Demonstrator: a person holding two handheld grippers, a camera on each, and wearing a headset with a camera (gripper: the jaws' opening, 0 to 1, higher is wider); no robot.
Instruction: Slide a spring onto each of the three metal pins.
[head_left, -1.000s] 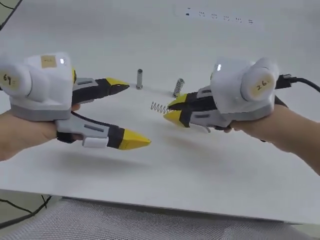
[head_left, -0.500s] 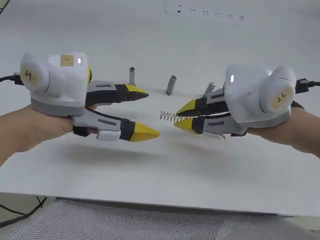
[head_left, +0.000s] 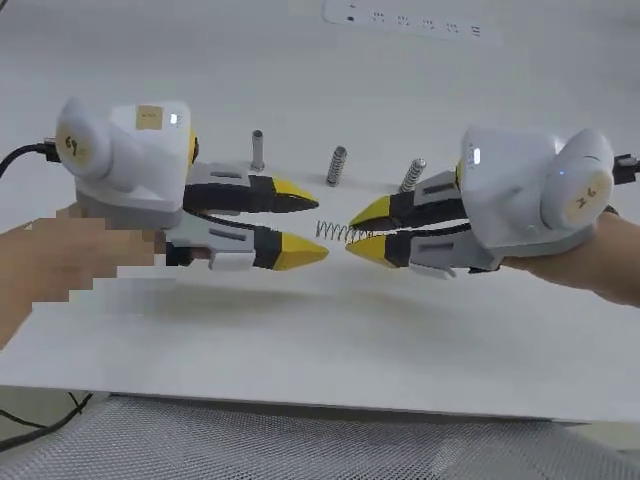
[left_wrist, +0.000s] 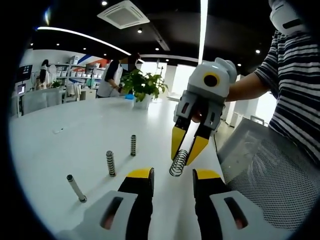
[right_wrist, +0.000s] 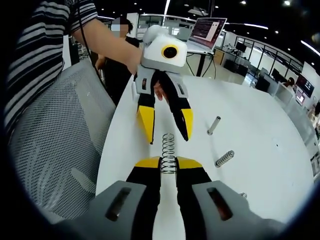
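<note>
My right tongs (head_left: 350, 235) pinch one end of the loose spring (head_left: 332, 231), holding it level above the bench (head_left: 300, 340) so its free end points into my left tongs (head_left: 322, 229), whose jaws stand parted, holding nothing. The bare pin (head_left: 257, 150) waits at eleven o'clock of the spring. The near sprung pin (head_left: 337, 165) at twelve and the far sprung pin (head_left: 413, 175) at two block nothing.

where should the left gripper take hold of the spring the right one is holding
Probably its free end, across the coils, from the side opposite the right gripper. That gripper clamps the other end, so the spring juts roughly level towards the open left gripper.
</note>
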